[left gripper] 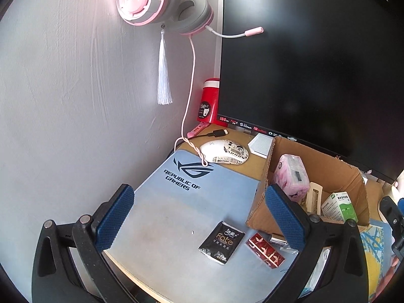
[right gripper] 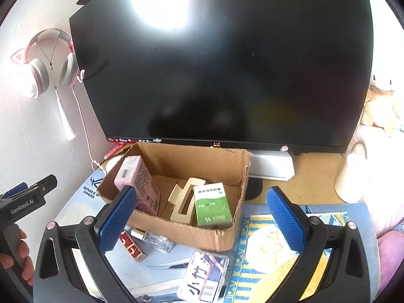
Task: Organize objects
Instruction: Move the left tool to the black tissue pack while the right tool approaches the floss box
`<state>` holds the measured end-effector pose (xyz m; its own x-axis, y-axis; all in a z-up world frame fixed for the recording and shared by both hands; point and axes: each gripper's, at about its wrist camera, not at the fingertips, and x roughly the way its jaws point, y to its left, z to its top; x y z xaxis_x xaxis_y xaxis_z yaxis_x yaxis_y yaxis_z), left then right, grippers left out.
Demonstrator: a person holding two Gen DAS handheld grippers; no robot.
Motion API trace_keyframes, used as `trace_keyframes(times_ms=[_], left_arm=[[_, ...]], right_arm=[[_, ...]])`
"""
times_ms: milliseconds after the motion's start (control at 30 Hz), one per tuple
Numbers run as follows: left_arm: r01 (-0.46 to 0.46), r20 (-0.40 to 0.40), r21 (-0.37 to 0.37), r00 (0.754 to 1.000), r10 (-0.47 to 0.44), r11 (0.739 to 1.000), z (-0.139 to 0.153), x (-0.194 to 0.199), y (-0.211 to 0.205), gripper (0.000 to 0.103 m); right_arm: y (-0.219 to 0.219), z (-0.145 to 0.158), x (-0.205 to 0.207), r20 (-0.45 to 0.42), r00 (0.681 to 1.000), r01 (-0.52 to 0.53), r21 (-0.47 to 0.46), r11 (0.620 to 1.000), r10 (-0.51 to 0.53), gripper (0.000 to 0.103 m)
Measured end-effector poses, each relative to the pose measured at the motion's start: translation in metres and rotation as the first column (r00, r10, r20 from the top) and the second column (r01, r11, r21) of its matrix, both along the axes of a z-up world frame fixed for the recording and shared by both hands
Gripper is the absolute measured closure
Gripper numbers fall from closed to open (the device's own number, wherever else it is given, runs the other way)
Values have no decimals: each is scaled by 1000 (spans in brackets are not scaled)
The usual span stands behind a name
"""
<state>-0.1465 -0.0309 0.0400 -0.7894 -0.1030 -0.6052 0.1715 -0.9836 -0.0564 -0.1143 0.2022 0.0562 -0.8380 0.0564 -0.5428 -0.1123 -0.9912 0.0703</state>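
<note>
An open cardboard box (right gripper: 234, 166) (left gripper: 262, 192) stands on the desk before the monitor. It holds a pink tissue pack (right gripper: 137, 179) (left gripper: 293, 174), a cream hair claw (right gripper: 183, 199) (left gripper: 314, 197) and a green medicine box (right gripper: 213, 203) (left gripper: 339, 205). In front of it lie a black tissue packet (left gripper: 222, 242), a red flat box (left gripper: 265, 250) (right gripper: 131, 247), a clear glass bottle (right gripper: 155, 238) (left gripper: 276, 240) and a clear plastic case (right gripper: 203, 276). My left gripper (left gripper: 199, 210) hangs open above the mat; my right gripper (right gripper: 202, 214) is open over the box's front.
A dark monitor (right gripper: 222, 75) fills the back. Pink headphones (left gripper: 161, 0) and a white tassel (left gripper: 164, 75) hang on the left wall. A white mouse (left gripper: 224, 151), a red canister (left gripper: 208, 101) and a grey mouse mat (left gripper: 171, 202) occupy the left; a yellow-blue cloth (right gripper: 272, 250) lies right.
</note>
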Motion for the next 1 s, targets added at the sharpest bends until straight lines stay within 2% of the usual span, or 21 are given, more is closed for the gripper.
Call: trace_keyframes(times_ms=[167,233,367,433,533,600,800,1000], left_arm=[[6,24,1,1000,-6,1000,-4,3,4,0],[32,5,5,999,-32,999,0,7,9,0],[59,-15,-42,998,-60,997,2,9,22,0],[67,2,-57,998,-67,996,-3,5,26,0],[108,32,14,994,-109,994,-12,-1,25,0],[101,33,54,994,-103,993,-18,-3,23,0],[59,41,117,997,-64,991,-36,-7,12,0],[12,75,150,997,-23,989,-60,-17,-2,0]], right_arm=[[-6,-12,11,28,1000,-6,26,1000,6,0],[-6,-18,12,40,999,-12,21,1000,11,0],[-5,-30,9,74,997,4,1,1000,-4,0],[-4,-37,8,90,996,8,-15,1000,-6,0],[-6,-47,8,119,993,12,-18,1000,-10,0],[-7,-50,8,125,992,20,-11,1000,-18,0],[-10,-59,10,149,989,16,-19,1000,-13,0],[-14,-69,12,184,983,9,31,999,-15,0]])
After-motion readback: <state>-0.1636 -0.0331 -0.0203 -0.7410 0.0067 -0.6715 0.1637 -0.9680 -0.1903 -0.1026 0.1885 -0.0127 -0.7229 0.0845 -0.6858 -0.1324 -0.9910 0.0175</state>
